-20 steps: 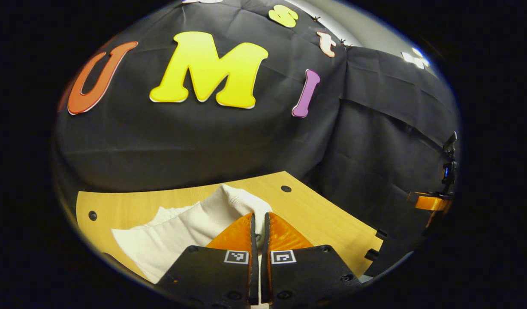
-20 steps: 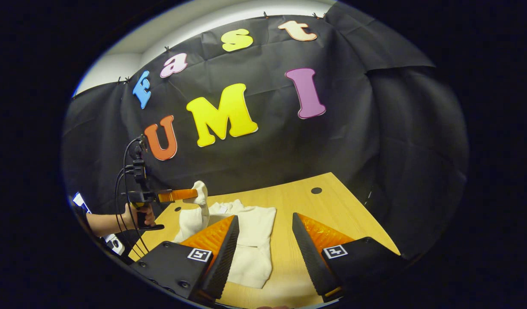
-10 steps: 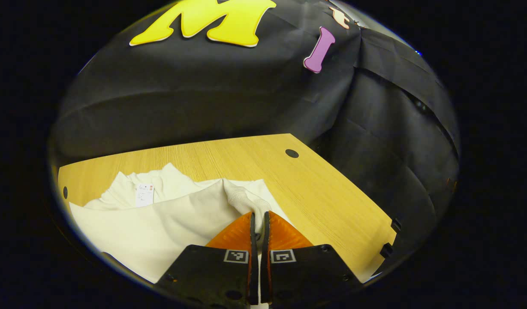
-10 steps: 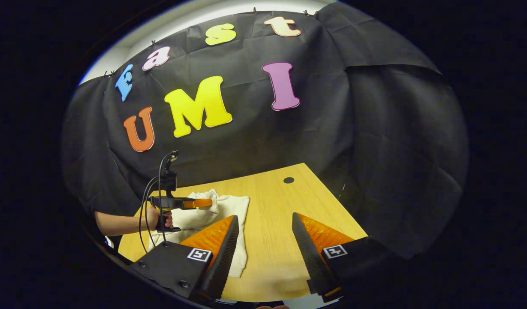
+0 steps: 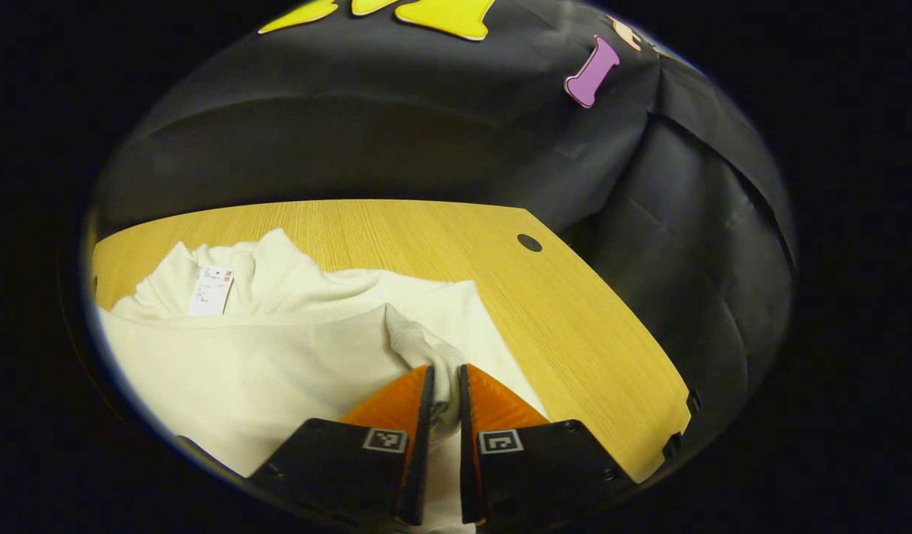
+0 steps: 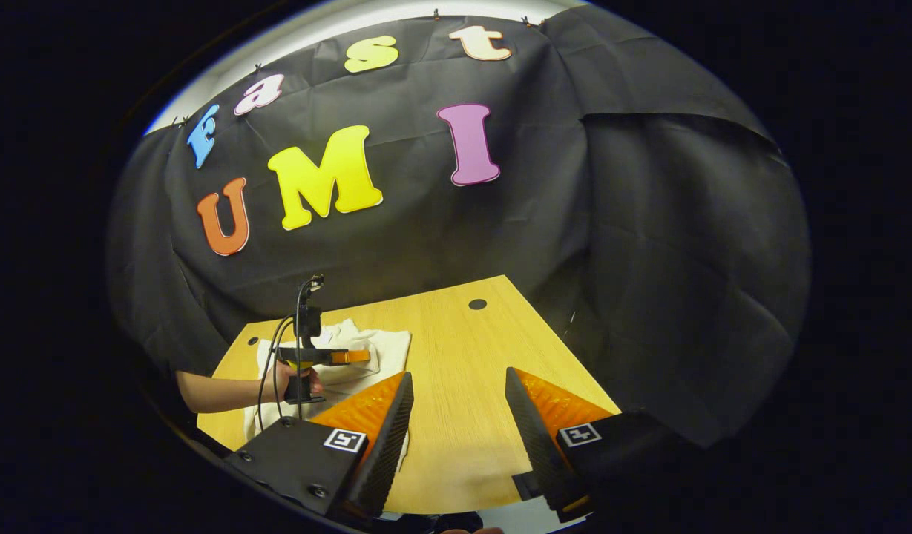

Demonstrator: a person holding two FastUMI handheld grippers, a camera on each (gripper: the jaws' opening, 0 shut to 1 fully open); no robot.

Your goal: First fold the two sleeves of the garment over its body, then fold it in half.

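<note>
A cream long-sleeved garment (image 5: 277, 348) lies on the wooden table (image 5: 574, 334), collar and white label (image 5: 211, 291) toward the far left. My left gripper (image 5: 444, 374) is shut on a ribbed sleeve cuff (image 5: 426, 345), held low over the garment's body near its right edge. In the right gripper view the garment (image 6: 385, 348) lies at the table's left, with the left gripper (image 6: 355, 357) and the hand (image 6: 307, 382) holding it over the cloth. My right gripper (image 6: 458, 372) stands open over the bare table (image 6: 456, 326), nothing between its fingers.
A round hole (image 5: 530, 242) sits near the table's far right corner, also visible as a hole (image 6: 477, 304) in the right gripper view. The black cloth wall rises close behind the table. Bare wood stretches to the right of the garment.
My left gripper has come down from the raised position, carrying the cuff across onto the garment's body; its fingers now stand slightly wider apart. The right gripper drew back, still open.
</note>
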